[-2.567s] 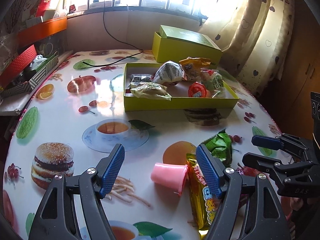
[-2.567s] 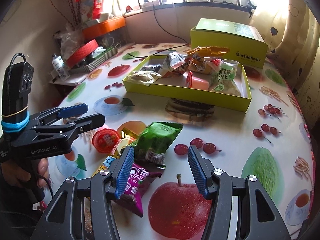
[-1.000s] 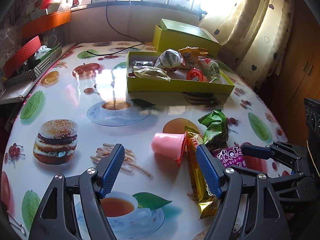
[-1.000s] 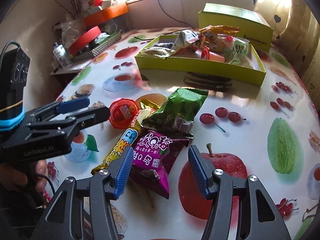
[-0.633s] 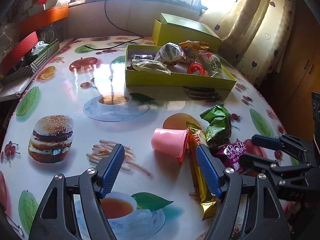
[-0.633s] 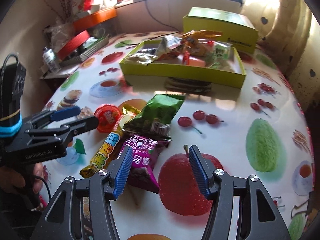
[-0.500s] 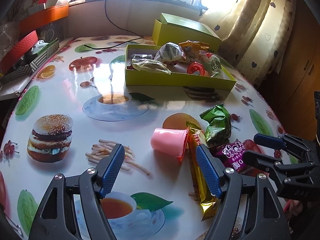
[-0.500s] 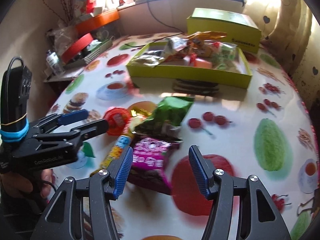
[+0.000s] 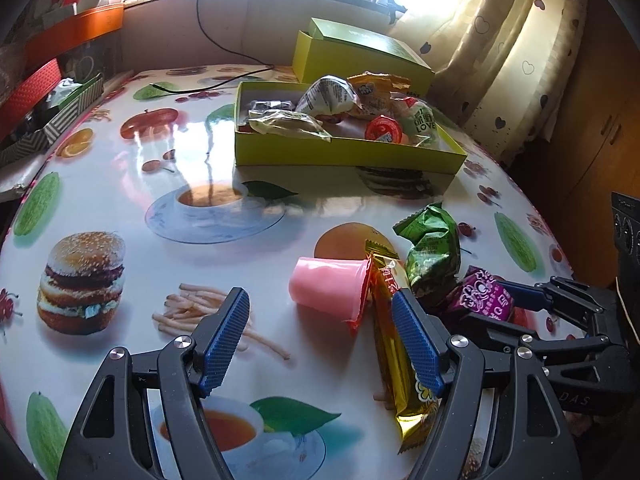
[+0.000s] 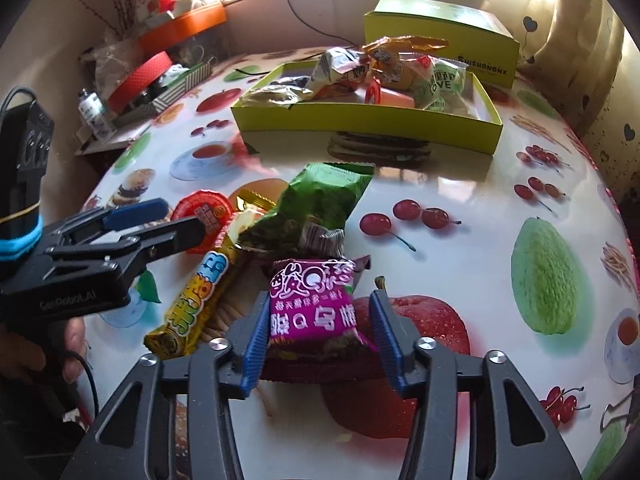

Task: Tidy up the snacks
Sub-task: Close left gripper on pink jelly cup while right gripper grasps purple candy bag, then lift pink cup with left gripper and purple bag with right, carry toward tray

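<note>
Your right gripper (image 10: 320,334), jaws just closing around the purple packet (image 10: 314,306), may lose that slippery wrapper when lifting.

Your left gripper (image 9: 320,336) is black, open-framed plastic with ribbed blue pads (image 9: 226,334) and silver screw heads at the pivots. Your right gripper (image 10: 318,330) is built the same. The left one's side reads "GenRobot.AI" in white; blue tape bands its handle, and a black cable trails below your hand (image 10: 32,354).
</note>
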A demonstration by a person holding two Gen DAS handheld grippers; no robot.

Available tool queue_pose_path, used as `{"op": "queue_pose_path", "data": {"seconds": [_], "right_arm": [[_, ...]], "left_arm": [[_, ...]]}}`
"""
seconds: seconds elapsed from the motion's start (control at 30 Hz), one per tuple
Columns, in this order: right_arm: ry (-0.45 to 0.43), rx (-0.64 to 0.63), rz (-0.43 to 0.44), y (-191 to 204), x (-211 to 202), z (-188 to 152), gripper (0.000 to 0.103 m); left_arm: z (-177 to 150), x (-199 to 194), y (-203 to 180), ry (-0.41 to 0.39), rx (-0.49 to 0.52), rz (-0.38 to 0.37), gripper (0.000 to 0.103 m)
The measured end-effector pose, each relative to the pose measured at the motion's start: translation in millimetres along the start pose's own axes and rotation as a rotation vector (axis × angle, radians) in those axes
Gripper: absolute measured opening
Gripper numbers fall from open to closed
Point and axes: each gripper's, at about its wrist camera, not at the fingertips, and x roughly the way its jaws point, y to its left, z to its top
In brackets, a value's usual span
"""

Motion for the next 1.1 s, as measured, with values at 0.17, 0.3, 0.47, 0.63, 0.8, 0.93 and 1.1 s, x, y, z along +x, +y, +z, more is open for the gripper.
{"op": "queue_pose_path", "data": {"seconds": [0.17,0.3,0.47,0.63,0.8,0.93,1.1], "right_arm": [[0.002,-0.013,0.014,-2.0,3.6,0.5,0.041],[-0.005,-0.019,0.016,-4.4,4.1,1.0,0.041],[-0.013,-0.024,0.022,-6.8,3.7,0.7,0.041],[-0.020,-0.029,0.031,-7.6,2.8,-0.6,0.041],[-0.026,-0.040,0.034,-8.2,2.6,-2.6,0.041],[-0.039,-0.045,0.024,-8.9,1.0,-5.3,0.041],[-0.067,-0.046,0.014,-10.5,-2.3,-11.2,0.039]], "left_arm": [[5.1,13.4,3.6,0.024,0.013,-0.011,0.074],[4.5,17.8,4.2,0.017,0.029,-0.020,0.074],[4.4,19.9,0.3,0.006,0.055,-0.038,0.050],[5.2,20.9,-1.3,0.006,0.057,-0.048,0.045],[4.3,21.1,-3.0,0.004,0.053,-0.036,0.045],[3.9,22.6,-8.5,0.009,0.081,-0.003,0.045],[3.6,23.2,-12.1,0.011,0.097,0.022,0.045]]}}
